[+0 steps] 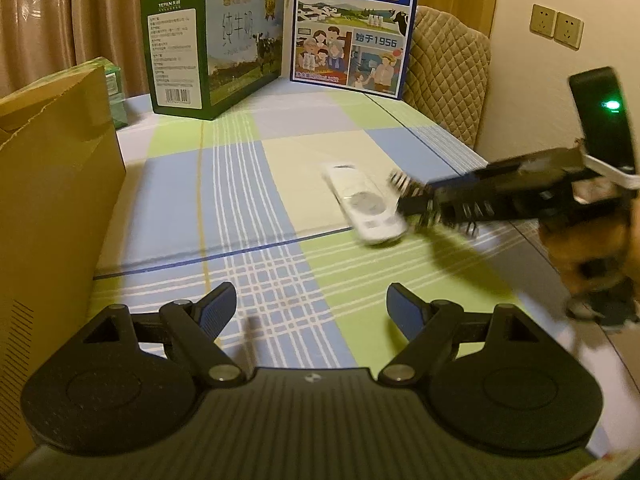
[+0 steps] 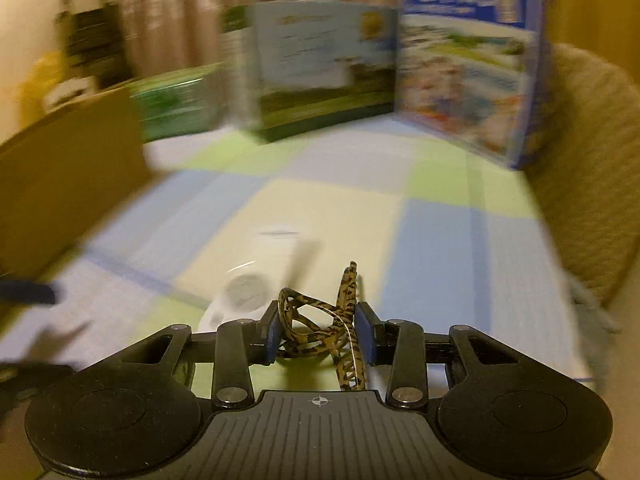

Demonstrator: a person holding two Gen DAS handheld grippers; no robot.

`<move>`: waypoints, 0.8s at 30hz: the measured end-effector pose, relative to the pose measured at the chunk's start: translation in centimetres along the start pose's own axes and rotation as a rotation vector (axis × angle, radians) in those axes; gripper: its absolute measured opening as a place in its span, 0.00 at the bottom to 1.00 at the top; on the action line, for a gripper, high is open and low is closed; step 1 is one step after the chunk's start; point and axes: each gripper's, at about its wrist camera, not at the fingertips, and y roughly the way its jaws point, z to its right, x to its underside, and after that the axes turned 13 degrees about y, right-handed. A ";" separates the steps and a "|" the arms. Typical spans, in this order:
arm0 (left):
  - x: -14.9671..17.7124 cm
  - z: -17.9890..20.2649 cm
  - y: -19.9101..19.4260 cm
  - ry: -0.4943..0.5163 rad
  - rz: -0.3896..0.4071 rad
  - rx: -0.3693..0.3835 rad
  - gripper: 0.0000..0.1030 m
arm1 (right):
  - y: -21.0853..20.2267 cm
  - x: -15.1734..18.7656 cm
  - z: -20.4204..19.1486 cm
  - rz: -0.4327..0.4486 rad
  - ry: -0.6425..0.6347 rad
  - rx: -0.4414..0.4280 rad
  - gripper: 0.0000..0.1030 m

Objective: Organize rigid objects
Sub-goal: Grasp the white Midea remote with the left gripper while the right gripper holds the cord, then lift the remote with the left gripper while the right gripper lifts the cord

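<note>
A white remote control [image 1: 365, 205] lies on the checked tablecloth, right of centre; it shows blurred in the right wrist view [image 2: 244, 294] just ahead of the fingers. My right gripper [image 2: 320, 336] is shut on a tortoiseshell hair claw clip [image 2: 324, 328], held just above the cloth beside the remote. In the left wrist view the right gripper [image 1: 408, 200] comes in from the right with the clip's teeth at the remote's near end. My left gripper [image 1: 312, 310] is open and empty, low over the cloth in front of the remote.
A brown cardboard box [image 1: 52, 184] stands at the left. A green milk carton [image 1: 212, 52] and a blue milk carton [image 1: 354, 28] stand at the back. A quilted chair back [image 1: 448, 76] is at the right edge. The right wrist view is motion-blurred.
</note>
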 end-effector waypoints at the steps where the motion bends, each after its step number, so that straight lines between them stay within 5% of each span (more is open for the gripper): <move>1: 0.0 0.0 0.0 0.001 0.001 -0.003 0.77 | -0.2 0.2 -0.5 -0.030 -0.006 -0.048 0.34; 3: -0.1 0.0 -0.1 0.005 0.005 -0.005 0.77 | -0.6 0.6 -1.5 -0.057 -0.024 -0.068 0.34; 9: -0.7 0.3 0.0 0.045 0.020 -0.005 0.76 | -2.8 0.4 -1.0 -0.012 0.059 0.123 0.34; 15: -3.0 1.1 2.7 0.093 0.045 0.010 0.69 | -4.1 1.3 -0.5 -0.022 0.139 0.154 0.34; 24: -4.2 2.2 7.8 0.111 -0.027 0.013 0.34 | -3.6 1.1 0.5 -0.025 0.210 0.158 0.34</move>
